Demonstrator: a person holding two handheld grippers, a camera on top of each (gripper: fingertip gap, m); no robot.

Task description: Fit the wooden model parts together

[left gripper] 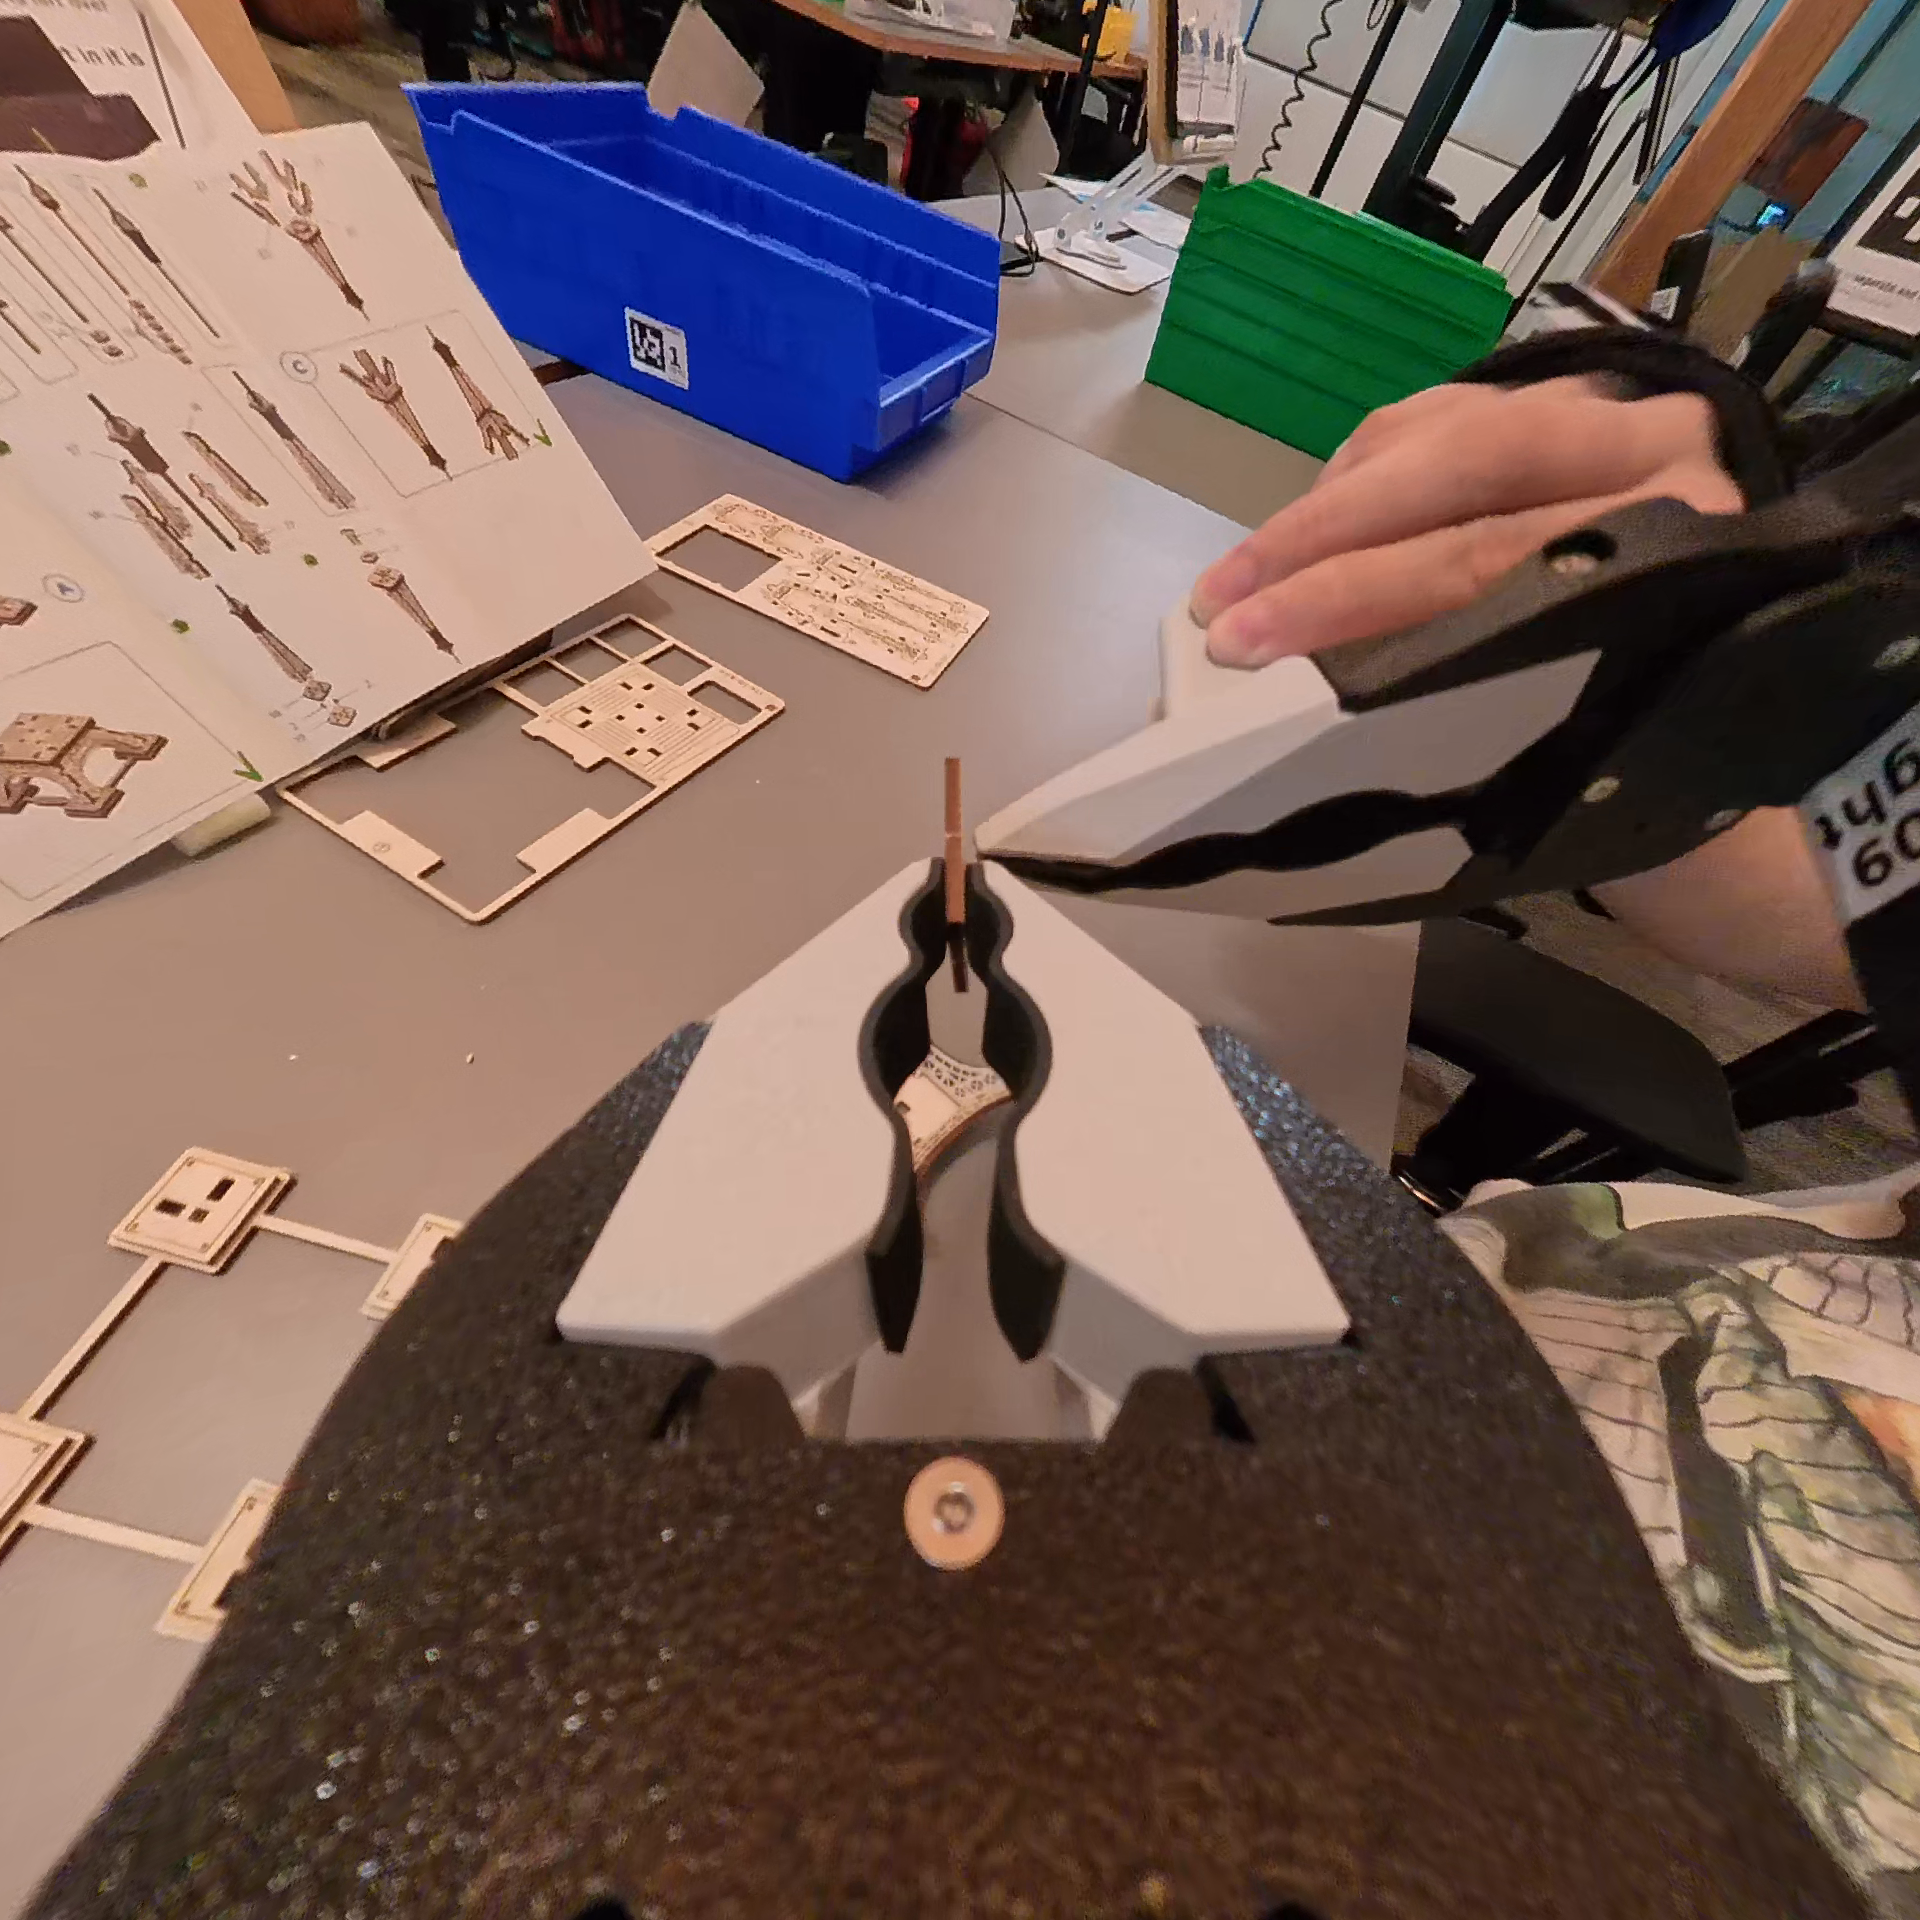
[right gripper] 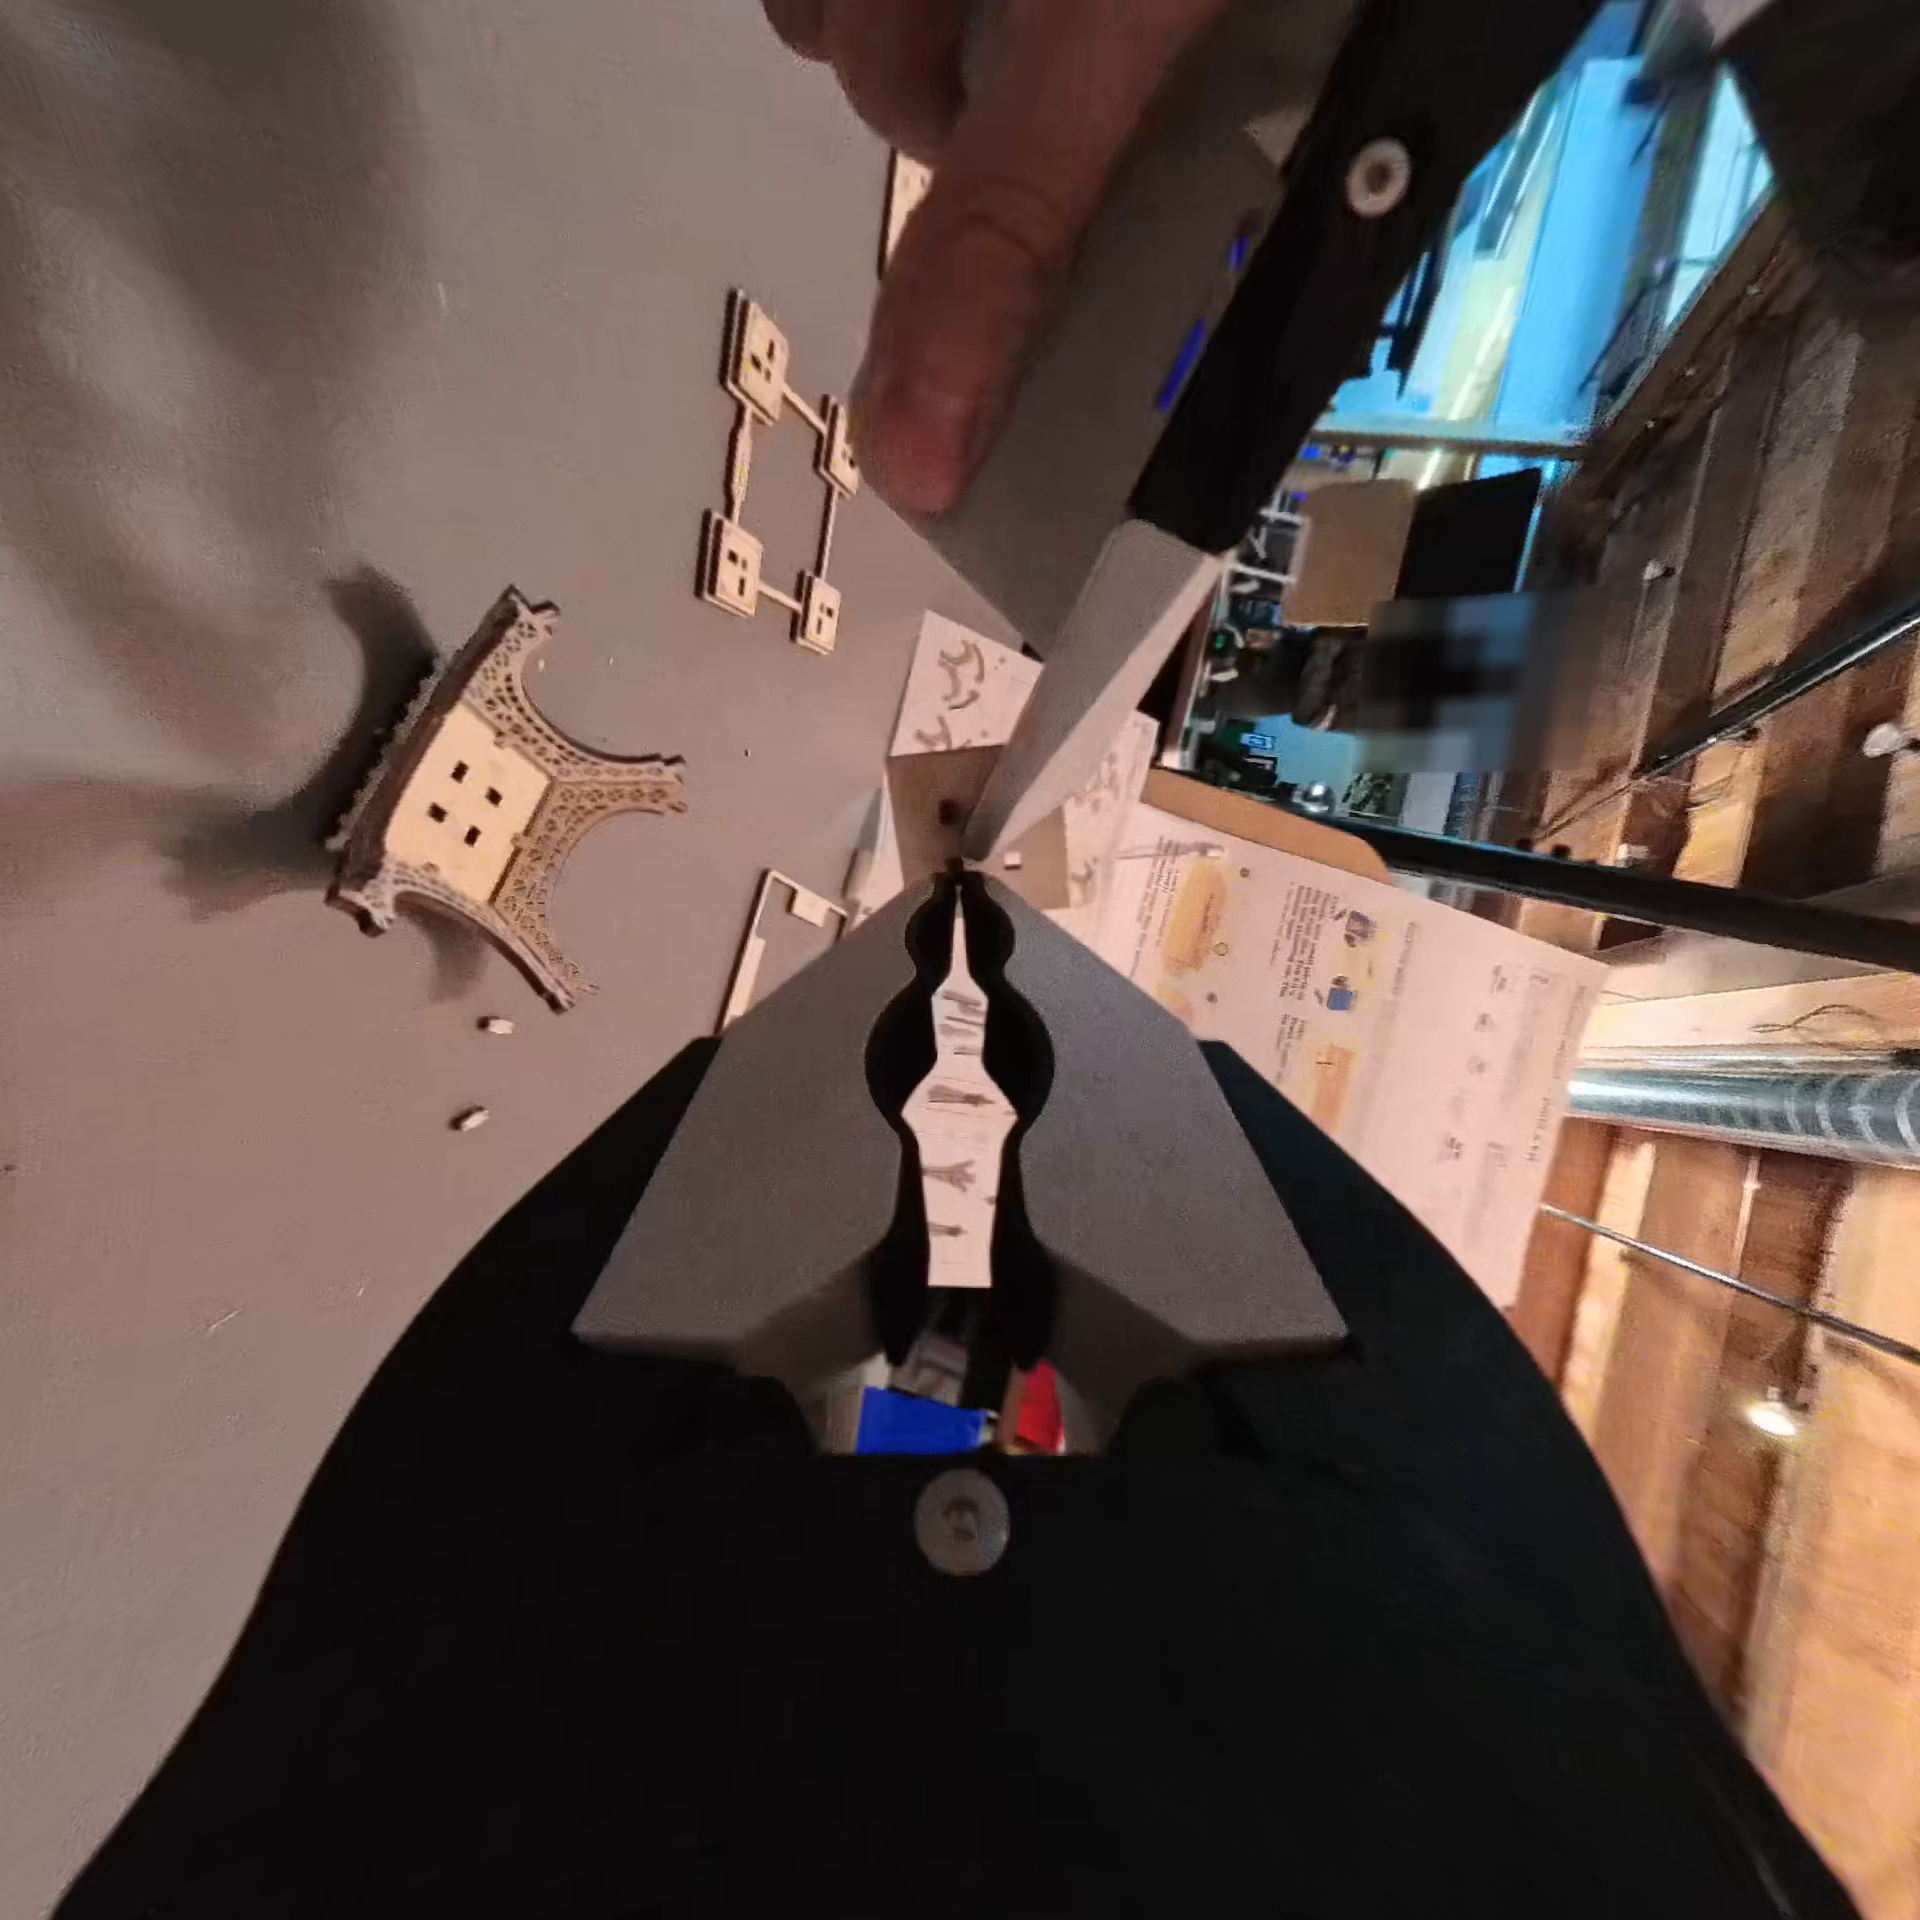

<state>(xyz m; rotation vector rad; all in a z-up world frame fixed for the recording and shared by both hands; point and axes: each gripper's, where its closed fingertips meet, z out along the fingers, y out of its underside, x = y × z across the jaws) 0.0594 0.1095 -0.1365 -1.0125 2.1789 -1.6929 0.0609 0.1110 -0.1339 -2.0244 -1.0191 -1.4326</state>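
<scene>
My left gripper (left gripper: 954, 883) is shut on a thin wooden part (left gripper: 952, 821), seen edge-on and held upright above the table. Another patterned wooden part (left gripper: 951, 1101) shows through the gap between the fingers, lower down. My right gripper (left gripper: 987, 836) comes in from the right, jaws closed, with its tips touching the side of the thin part. In the right wrist view the right gripper (right gripper: 958, 881) meets the left gripper (right gripper: 982, 831) tip to tip, and the part is only a small dark spot there. An assembled lattice tower base (right gripper: 499, 800) lies on the grey table (right gripper: 260, 1143).
Punched-out wooden sheets (left gripper: 540, 769) (left gripper: 831, 587), a frame with square plates (left gripper: 197, 1216) (right gripper: 779, 468) and an open instruction sheet (left gripper: 260, 436) lie on the table. A blue bin (left gripper: 727, 281) and a green bin (left gripper: 1320, 312) stand at the back. Two small bits (right gripper: 497, 1025) lie near the tower base.
</scene>
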